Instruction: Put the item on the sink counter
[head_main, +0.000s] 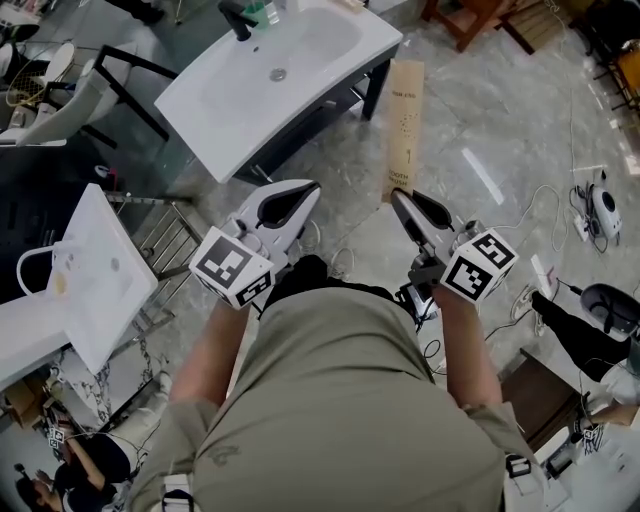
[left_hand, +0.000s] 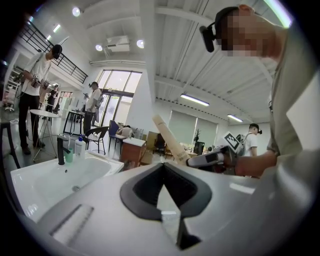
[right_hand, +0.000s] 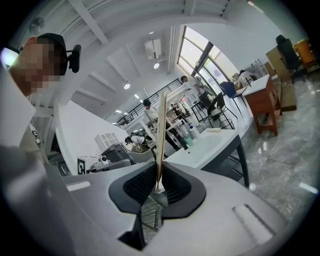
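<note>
Cardboard panel (head_main: 405, 120): long, flat and brown, pinched at its near end by the right gripper; clear of the floor and not yet over the counter.
Right gripper (head_main: 398, 198): jaws pressed onto the panel's two faces. Its own view shows the panel edge-on, as a thin line rising from the pads.
Left gripper (head_main: 308, 190): level with the right one and just to its left; jaw tips together, nothing between them.
Panel axis: runs straight on from the right jaws, forward and away from the person. The far end points past the right corner of the counter, not over the basin.
Second washbasin (head_main: 95, 250): well out to the left of the left gripper; judged not to be the target.
Sink counter (head_main: 205, 110): white top with a sunken basin, ahead of both grippers and left of the panel's line, well apart from it.
Tap (head_main: 235, 18): black, at the counter's far edge.
Nearer hand: the left gripper lies closer to the counter, but the load is on the right.
Coming move (judgement): carry the right gripper forward and swing it leftward, so the panel comes down flat on the counter top.
</note>
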